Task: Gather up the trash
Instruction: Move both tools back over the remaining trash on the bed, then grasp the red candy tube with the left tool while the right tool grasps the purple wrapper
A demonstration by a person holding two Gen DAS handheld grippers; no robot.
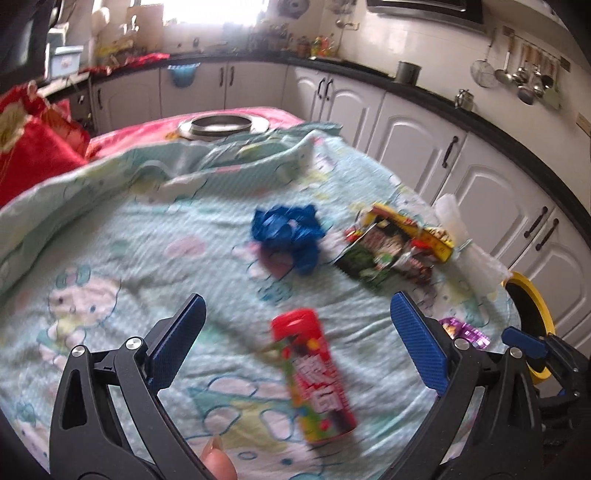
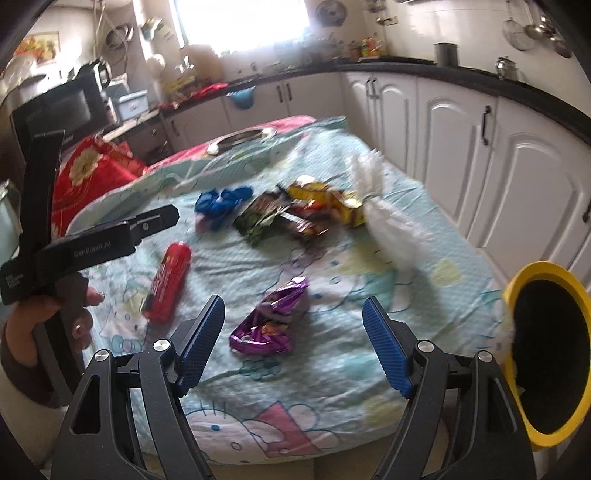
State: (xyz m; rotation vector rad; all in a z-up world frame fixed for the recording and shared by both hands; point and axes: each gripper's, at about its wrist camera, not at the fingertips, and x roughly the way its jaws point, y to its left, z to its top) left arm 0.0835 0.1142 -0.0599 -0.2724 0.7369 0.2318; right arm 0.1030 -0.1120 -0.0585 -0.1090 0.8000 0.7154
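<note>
While both grippers' jaws stand spread and empty, the red tube (image 1: 314,376) could roll off the wrinkled cloth (image 1: 147,240) if nudged.

Cloth sheet (image 2: 332,369) under both tongs: matt, ribbed weave, printed. Purple wrapper (image 2: 271,321) between right pads: crinkled glossy foil. Red tube (image 1: 314,373) between left pads: smooth glossy plastic. Pads (image 2: 201,343): blue, textured. Yellow bin (image 2: 517,291) right: smooth plastic.

Sunlit window (image 2: 243,22), white kitchen cabinets (image 2: 458,122)
</note>
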